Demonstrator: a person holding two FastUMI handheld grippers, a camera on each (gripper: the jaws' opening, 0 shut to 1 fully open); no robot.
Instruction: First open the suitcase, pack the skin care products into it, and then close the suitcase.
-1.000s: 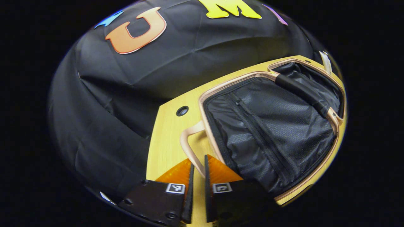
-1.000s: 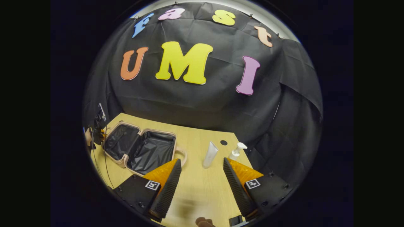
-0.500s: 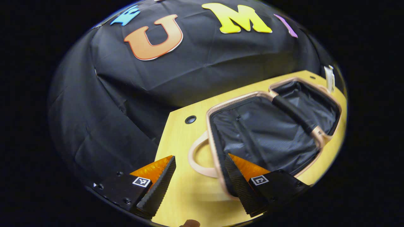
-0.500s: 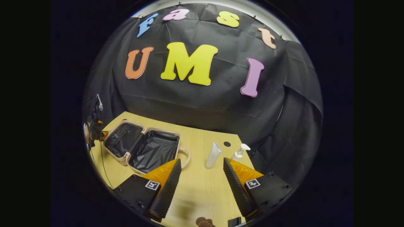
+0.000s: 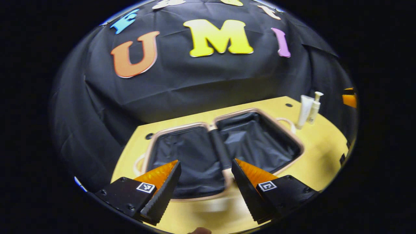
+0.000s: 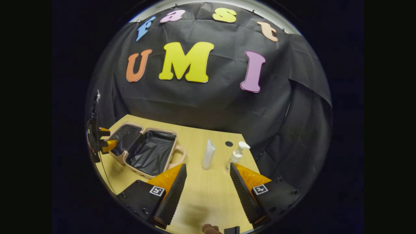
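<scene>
Your right gripper [image 6: 208, 187] gapes empty toward the tube [image 6: 208, 154] at 12 o'clock — suitcase [image 6: 146, 149] lies open, left gripper [image 5: 206, 191] spread, idle.

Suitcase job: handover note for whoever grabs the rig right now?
Left gripper: open, holding nothing, above the near edge of the suitcase.
Right gripper: open, holding nothing, over the table, facing the products.
Suitcase: open flat, both black-lined halves hold nothing.
White tube and pump bottle: both stand on the table to the right of the suitcase, apart from each other.
Done: suitcase opened.
Left: put tube and bottle inside, then close it.
</scene>
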